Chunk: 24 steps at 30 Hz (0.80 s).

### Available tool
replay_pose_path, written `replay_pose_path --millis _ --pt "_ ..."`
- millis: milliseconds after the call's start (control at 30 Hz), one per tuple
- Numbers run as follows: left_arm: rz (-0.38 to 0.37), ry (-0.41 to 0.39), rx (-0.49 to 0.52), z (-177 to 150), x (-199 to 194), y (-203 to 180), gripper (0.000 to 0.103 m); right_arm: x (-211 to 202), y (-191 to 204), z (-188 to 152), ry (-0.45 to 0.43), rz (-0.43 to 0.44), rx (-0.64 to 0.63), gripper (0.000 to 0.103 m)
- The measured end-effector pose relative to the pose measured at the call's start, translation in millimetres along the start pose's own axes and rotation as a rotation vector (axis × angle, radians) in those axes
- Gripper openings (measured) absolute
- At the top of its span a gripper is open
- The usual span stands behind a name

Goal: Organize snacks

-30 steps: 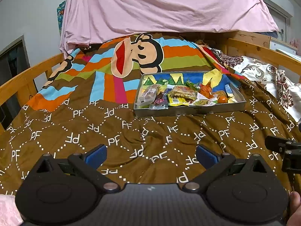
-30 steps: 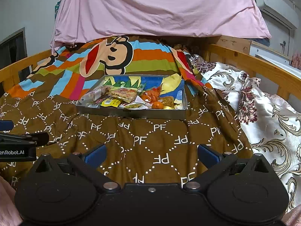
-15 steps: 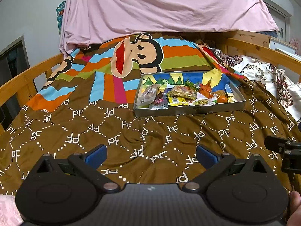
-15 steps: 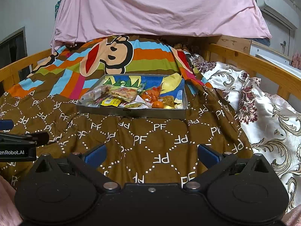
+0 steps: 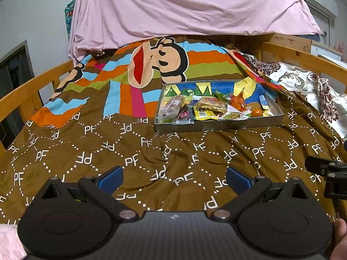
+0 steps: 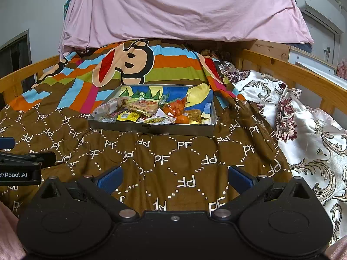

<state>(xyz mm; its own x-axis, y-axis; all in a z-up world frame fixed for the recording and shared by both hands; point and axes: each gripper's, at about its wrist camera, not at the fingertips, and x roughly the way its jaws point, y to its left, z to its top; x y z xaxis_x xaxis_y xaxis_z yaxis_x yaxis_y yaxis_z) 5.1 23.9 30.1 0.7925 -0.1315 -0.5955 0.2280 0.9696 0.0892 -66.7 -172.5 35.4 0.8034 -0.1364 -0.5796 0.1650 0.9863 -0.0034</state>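
Left wrist view: my left gripper (image 5: 174,179) hangs over the brown blanket (image 5: 130,151), blue fingers spread wide with nothing between them.
Right wrist view: my right gripper (image 6: 173,178) is likewise spread wide and empty, low over the same blanket.
Tray: a shallow metal tray (image 6: 151,129) sits on the bed ahead of both grippers, well apart from them.
Snacks: wrapped packets (image 5: 211,105) lie piled in the tray's near half, with a small orange (image 6: 182,119) toward its right side.
Surroundings: pink sheet (image 5: 184,10) hangs behind; a floral quilt (image 6: 303,119) lies to the right.
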Motion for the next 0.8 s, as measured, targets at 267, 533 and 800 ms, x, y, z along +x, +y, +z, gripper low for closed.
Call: replay_pose_path --millis 267,533,800 --pt "0.001 0.0 0.0 0.0 0.3 0.7 0.103 0.1 0.4 0.1 0.001 0.0 0.0 0.102" --pt "-0.001 0.001 0.002 -0.2 0.6 0.4 0.103 0.3 0.6 0.3 0.002 -0.001 0.0 0.102" --pt "-0.005 -0.002 0.008 -0.9 0.0 0.5 0.103 0.4 0.8 0.7 0.003 -0.001 -0.001 0.102"
